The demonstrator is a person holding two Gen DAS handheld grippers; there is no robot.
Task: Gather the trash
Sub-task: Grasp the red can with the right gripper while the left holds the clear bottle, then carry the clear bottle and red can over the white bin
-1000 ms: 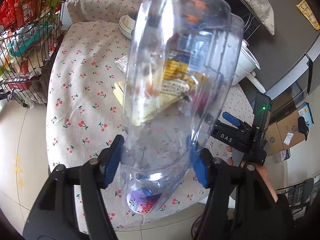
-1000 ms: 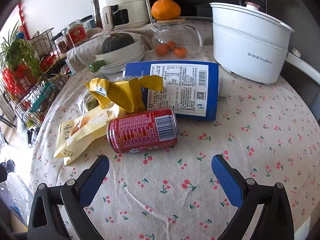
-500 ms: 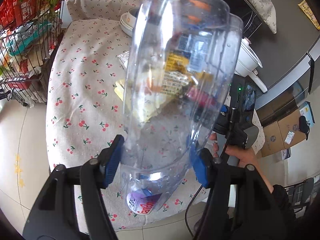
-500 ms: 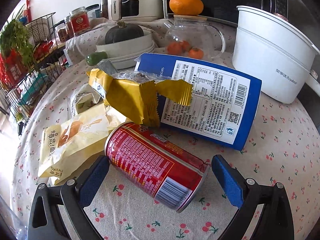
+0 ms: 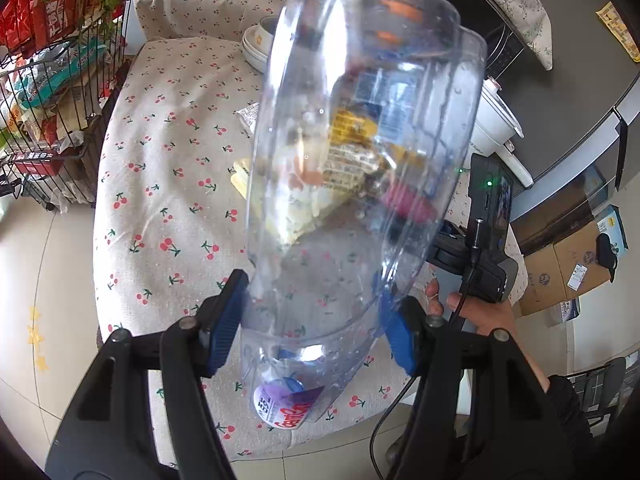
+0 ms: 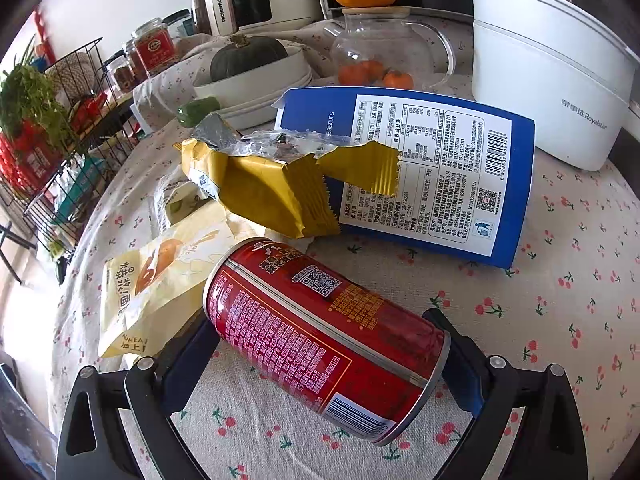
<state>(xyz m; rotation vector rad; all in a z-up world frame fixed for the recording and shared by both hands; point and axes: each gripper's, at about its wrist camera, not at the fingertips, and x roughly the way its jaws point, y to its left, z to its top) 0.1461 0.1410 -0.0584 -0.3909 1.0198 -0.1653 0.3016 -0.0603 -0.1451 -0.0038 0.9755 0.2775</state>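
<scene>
Because the red can (image 6: 320, 332) lies on its side on the tabletop (image 6: 560, 320) directly between the blue pads of the right hand-held gripper (image 6: 324, 364), the coming move turns on how its long axis sits against those pads; that axis runs slantwise, from the top end at upper left, near the pale yellow packet (image 6: 160, 280), down to the base end with the barcode at lower right; the pads stand apart on either side, the left one tucked under the top end and the right one close by the base rim, and I cannot tell whether either is touching yet; so closing as they stand would, I judge, press more toward the two ends than across the round body, and a can caught that way could skid or swing out; squaring the pads to the axis looks the safer choice.

The left hand-held gripper (image 5: 316, 320) is clamped on a clear bottle (image 5: 360, 168) near its neck end, with the wide cut-open end pointing away over the tabletop and a purple scrap (image 5: 286, 404) lodged down in the neck; it hangs near the tabletop's edge, just left of the right hand (image 5: 476, 312), so the can has only a short way to go to the bottle's mouth.

Beyond the can lie the torn yellow wrapper (image 6: 280, 188) and the blue box (image 6: 420, 176), both not yet collected.
</scene>
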